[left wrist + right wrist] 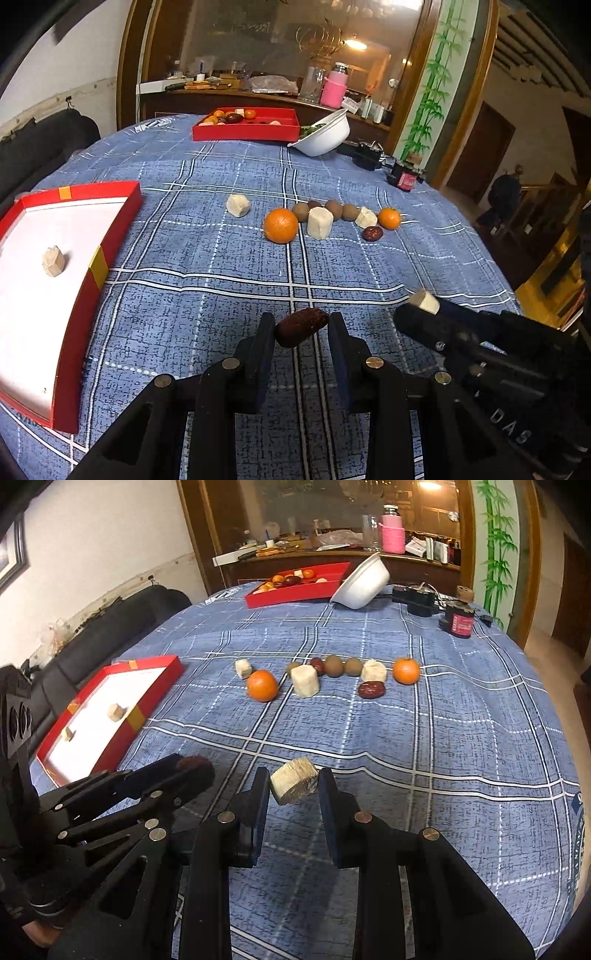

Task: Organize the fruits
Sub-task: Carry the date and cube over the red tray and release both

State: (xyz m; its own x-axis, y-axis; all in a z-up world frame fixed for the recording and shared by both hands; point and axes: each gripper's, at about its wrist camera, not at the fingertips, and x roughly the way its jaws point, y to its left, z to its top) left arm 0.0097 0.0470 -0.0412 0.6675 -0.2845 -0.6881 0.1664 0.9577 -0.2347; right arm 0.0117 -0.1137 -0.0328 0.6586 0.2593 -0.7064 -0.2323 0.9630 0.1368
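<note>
Right wrist: 2 oranges [262,685], 2 red trays [110,716] on table.

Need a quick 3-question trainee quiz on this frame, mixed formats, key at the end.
1. True or false: the left gripper is shut on a dark red date.
2. What does the right gripper hold? A) an orange B) a pale cut chunk C) a brown round fruit
3. Fill in: in the right wrist view, the near red tray holds ___ pale chunks.

Key: 1 true. 2 B, the pale chunk is clamped between its pads. 3 two: one nearer the middle, one further left. The oranges lie loose on the blue tablecloth.
</note>
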